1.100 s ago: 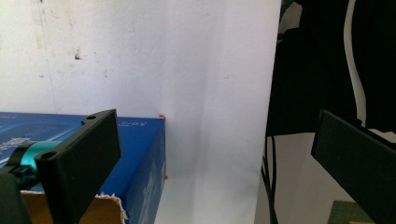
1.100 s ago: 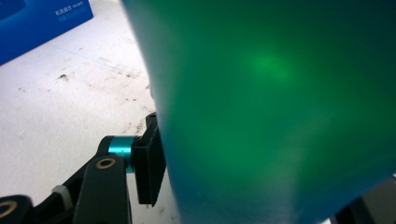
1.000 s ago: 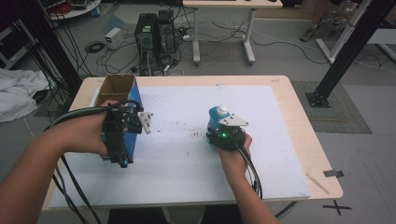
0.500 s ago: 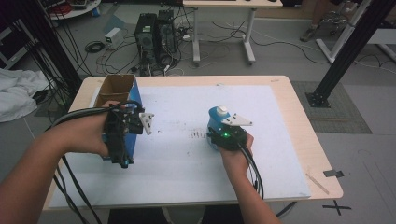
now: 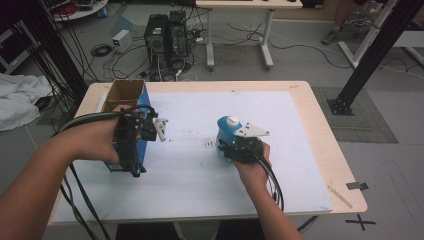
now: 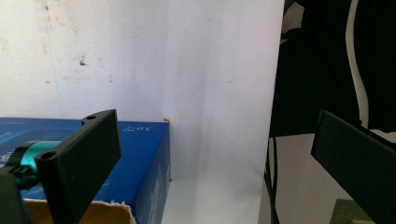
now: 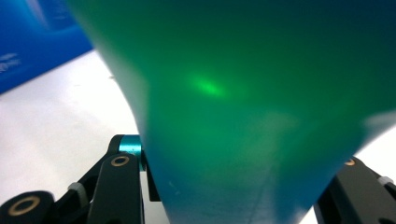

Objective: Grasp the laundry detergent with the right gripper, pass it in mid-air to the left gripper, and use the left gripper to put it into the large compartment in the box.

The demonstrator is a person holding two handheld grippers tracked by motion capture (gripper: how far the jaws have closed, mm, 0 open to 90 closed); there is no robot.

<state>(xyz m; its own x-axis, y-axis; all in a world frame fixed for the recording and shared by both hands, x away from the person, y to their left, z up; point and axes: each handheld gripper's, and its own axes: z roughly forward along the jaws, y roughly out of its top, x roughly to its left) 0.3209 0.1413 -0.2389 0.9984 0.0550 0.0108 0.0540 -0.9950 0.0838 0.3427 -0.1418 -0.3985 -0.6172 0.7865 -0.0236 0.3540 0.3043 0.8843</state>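
Open blue box [image 5: 131, 95] at far left of surface [image 5: 310, 165], contents not visible. My left gripper [image 6: 212, 154] spread wide beside it (nothing between fingers); right gripper [image 5: 235, 145] fingers clamp blue bottle [image 5: 228, 130].

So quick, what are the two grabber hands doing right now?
Left gripper: open, holding nothing, beside the blue box.
Right gripper: closed on the blue bottle.
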